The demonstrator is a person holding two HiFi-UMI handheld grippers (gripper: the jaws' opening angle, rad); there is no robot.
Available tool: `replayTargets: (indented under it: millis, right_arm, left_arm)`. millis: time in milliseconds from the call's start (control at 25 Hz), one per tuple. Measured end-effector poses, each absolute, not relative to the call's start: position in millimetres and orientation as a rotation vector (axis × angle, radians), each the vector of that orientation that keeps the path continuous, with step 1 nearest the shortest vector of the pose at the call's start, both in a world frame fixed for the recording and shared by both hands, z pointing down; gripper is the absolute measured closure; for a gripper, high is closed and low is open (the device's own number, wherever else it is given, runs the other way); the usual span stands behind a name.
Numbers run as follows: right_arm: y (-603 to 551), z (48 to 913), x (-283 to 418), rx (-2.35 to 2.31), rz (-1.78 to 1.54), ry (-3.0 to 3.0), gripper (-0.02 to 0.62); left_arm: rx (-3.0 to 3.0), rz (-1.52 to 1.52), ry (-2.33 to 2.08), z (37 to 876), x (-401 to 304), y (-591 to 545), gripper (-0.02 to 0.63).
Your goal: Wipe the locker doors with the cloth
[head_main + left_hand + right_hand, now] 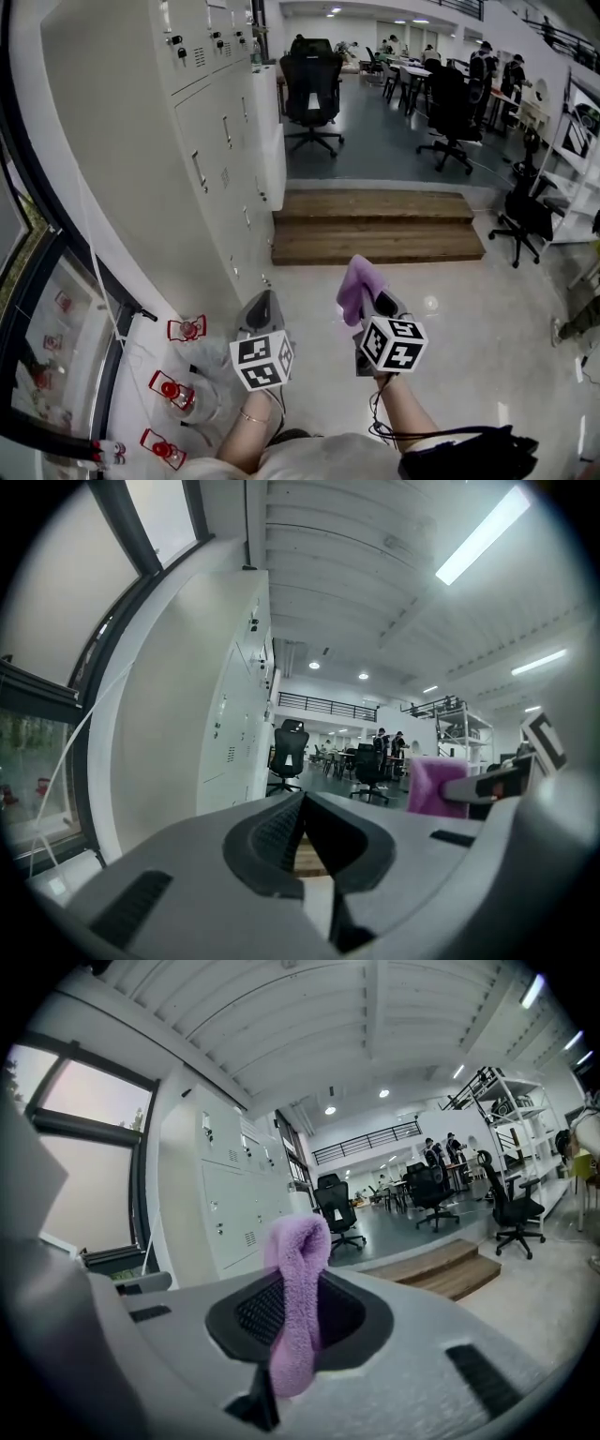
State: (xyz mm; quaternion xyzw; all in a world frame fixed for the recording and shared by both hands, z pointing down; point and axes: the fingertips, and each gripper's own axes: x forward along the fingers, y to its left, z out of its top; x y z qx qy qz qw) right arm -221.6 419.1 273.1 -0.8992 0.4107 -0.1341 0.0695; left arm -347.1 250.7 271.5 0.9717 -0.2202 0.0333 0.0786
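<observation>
**Cloth gripped, doors not yet touched**

Nearest the head camera, the person's left forearm (246,427) and right forearm (405,412) are seen, each carrying a gripper topped by a marker cube. The right gripper (298,1321) is clamped on a purple cloth (296,1269), which is pinched across its middle so that a folded loop stands up beyond the jaws. The left gripper (302,806) is closed as well, with nothing held between its jaws.

The lockers (225,141) stand along the left and run away towards the far end. Both grippers are held well apart from the doors, over the pale floor short of the wooden step (375,225). Wiping is therefore judged not to have started.

For a good wipe, the cloth should be carried left to the nearest door and pressed so that the soft loop, not the jaw tips, meets the metal. Even, overlapping strokes are advised, with the handles (200,172) skirted rather than snagged. The empty gripper is best kept clear of the doors.
</observation>
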Motion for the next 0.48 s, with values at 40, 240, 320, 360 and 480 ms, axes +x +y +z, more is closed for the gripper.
replayTargets:
  millis: [40, 240, 320, 360, 480]
  right_arm:
    - [417.9, 276.2, -213.3, -2.704, -0.414, 1.231, 0.543]
    - [408.9, 293.7, -178.9, -2.698, -0.463, 1.224, 0.543]
    - [402.7, 299.5, -162.3, -2.698, -0.474, 1.223, 0.543]
    - [398.9, 302.6, -152.8, -2.701, -0.479, 1.222, 0.543]
    - [385.8, 311.2, -119.9, -2.712, -0.489, 1.216, 0.543]
  left_arm:
    - [2.907, 0.109, -0.657, 274.2, -339.3, 249.4, 0.6]
    - [2.912, 0.139, -0.64, 285.1, -300.5, 241.8, 0.6]
    - [2.907, 0.143, -0.637, 289.7, -281.6, 234.9, 0.6]
    - [2.903, 0.144, -0.636, 292.4, -271.5, 230.5, 0.6]
    - [2.884, 0.14, -0.635, 301.0, -239.0, 214.5, 0.6]
